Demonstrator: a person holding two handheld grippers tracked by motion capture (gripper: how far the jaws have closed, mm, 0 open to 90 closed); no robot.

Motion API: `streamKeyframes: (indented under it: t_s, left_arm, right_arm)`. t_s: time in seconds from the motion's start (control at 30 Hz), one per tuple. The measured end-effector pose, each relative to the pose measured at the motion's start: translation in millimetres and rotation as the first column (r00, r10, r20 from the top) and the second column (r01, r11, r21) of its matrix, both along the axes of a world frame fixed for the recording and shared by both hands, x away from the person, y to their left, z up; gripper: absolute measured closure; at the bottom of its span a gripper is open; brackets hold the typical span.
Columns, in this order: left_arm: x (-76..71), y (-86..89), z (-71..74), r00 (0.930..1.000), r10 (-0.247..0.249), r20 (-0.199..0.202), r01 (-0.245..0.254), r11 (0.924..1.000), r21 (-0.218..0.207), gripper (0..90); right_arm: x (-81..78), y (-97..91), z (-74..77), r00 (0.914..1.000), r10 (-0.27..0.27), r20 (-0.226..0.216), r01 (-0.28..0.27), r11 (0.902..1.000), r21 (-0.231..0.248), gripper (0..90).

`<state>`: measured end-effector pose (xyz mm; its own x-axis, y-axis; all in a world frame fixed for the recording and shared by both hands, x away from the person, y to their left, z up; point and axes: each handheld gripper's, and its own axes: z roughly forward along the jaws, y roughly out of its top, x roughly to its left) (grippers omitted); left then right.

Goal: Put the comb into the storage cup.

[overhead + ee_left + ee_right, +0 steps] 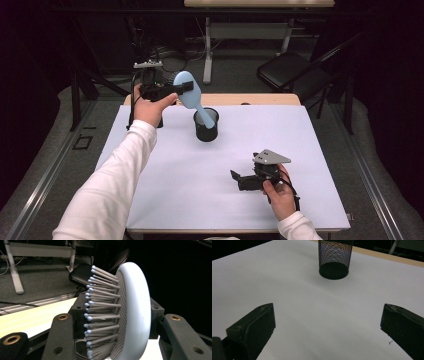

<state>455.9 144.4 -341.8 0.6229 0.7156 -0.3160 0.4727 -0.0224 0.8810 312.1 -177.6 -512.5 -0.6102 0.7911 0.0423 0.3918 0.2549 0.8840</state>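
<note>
A pale blue hairbrush [190, 92] is held up at the back of the table, its head between the jaws of my left gripper [182, 89], which is shut on it. The handle slants down into a black mesh cup [206, 125]. In the left gripper view the brush head [132, 312] is seen edge-on, bristles pointing left, clamped between the black jaws. My right gripper [236, 176] rests low near the front right of the table, open, with nothing between its jaws. In the right gripper view the mesh cup [335, 257] stands ahead, beyond the gripper [327, 322].
A white sheet covers the table [220, 165], with a strip of bare wood [270, 99] along the far edge. A black folding chair [290, 70] and a desk's legs [207, 45] stand behind the table. A dark floor surrounds it.
</note>
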Motion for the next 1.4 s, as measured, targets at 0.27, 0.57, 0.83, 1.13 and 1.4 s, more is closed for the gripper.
streamKeyframes:
  t_s: [0.27,0.57,0.83,1.13,1.4]
  left_arm:
    - [-0.5,4.1,2.8,0.9998,0.014,0.016,-0.014,0.9999,0.001,49.8]
    - [-0.4,7.8,6.4,0.9989,0.036,0.031,-0.036,0.9993,0.004,49.8]
    - [0.5,10.0,6.6,0.9977,0.053,0.042,-0.053,0.9986,0.008,49.8]
    - [2.9,10.3,7.0,0.9951,0.074,0.065,-0.076,0.9970,0.017,49.8]
    - [3.5,6.2,11.0,0.9927,0.082,0.088,-0.086,0.9953,0.044,49.8]
  right_arm:
    - [-0.4,0.6,0.0,1.0000,0.007,-0.001,-0.007,1.0000,0.002,0.0]
    - [-0.7,0.8,0.1,0.9999,0.010,0.000,-0.010,0.9999,0.002,0.0]
    - [-1.0,1.4,0.2,0.9999,0.010,-0.002,-0.010,0.9999,0.002,0.0]
    - [-1.0,1.8,-0.2,0.9999,0.012,-0.001,-0.012,0.9999,0.003,0.0]
    - [-0.7,1.8,-0.5,0.9999,0.012,-0.003,-0.012,0.9999,0.001,0.0]
